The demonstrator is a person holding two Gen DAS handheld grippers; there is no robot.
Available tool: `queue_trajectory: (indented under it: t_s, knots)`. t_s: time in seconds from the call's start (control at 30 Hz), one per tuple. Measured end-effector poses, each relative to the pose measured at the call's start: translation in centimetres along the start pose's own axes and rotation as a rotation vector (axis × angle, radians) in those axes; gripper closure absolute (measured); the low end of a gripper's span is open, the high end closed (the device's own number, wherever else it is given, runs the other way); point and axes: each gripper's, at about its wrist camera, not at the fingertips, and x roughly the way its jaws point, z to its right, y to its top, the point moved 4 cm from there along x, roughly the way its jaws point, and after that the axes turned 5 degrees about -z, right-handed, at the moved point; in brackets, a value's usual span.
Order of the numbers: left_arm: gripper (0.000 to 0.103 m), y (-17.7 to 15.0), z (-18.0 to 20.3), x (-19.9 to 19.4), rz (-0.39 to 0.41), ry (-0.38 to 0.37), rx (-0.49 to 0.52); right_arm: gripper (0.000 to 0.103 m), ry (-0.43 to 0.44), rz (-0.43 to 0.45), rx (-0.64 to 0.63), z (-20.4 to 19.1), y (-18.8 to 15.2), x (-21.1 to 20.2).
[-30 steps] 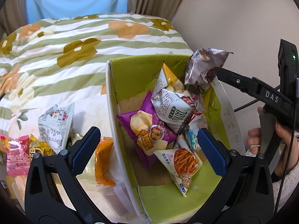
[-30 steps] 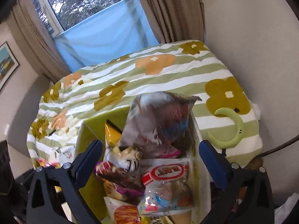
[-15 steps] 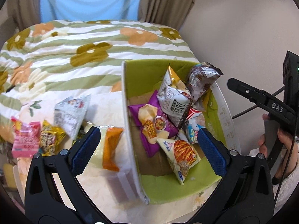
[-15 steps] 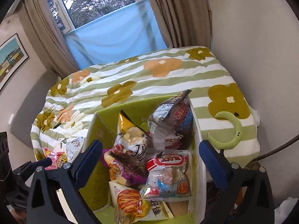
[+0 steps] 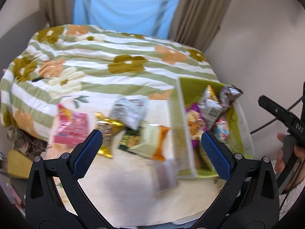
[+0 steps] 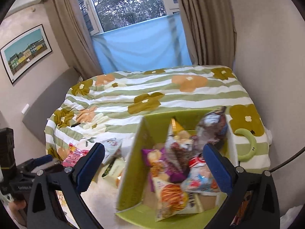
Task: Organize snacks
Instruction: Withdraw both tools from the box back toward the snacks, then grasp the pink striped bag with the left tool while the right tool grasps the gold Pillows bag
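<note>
While both grippers, left [image 5: 151, 147] and right [image 6: 153, 165], gape wide and empty, loose snack packets [image 5: 133, 127] lie beside the green box [image 5: 183, 133]: light, crinkly, slippery; pinch a sealed edge.

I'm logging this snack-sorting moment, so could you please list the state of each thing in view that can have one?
Left gripper: open, empty.
Right gripper: open, empty.
Green box: open-topped, holding several snack bags.
Grey-brown bag: in the box, leaning at its far corner.
Pink pack: lying outside the box.
Orange-and-white bag: lying outside, beside the box wall.
Curtains: drawn apart.
</note>
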Motion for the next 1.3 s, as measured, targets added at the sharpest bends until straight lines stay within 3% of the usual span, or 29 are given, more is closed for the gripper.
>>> queue_trajectory:
  t_s: [0.3,0.6,0.93,1.13,1.3]
  knots:
    - [0.001,0.3,-10.5,-1.8,-0.022,0.003,0.013,0.000,0.020,-0.010,0.064,-8.7,-2.4,2.2]
    - [0.001,0.9,-19.3,1.9,-0.120,-0.071,0.025,0.000,0.026,-0.060,0.170,-15.9,-4.8,7.4]
    - [0.001,0.6,-22.5,11.2,-0.273,-0.201,-0.017,0.000,0.067,-0.167,0.368,-18.6,-7.4,16.2]
    - [0.001,0.4,-22.4,15.5,-0.305,-0.221,-0.030,0.001,0.045,-0.236,0.397,-18.9,-9.1,20.9]
    - [0.003,0.2,-22.5,18.1,-0.329,-0.217,-0.034,0.007,0.040,-0.270,0.397,-19.2,-9.7,23.3]
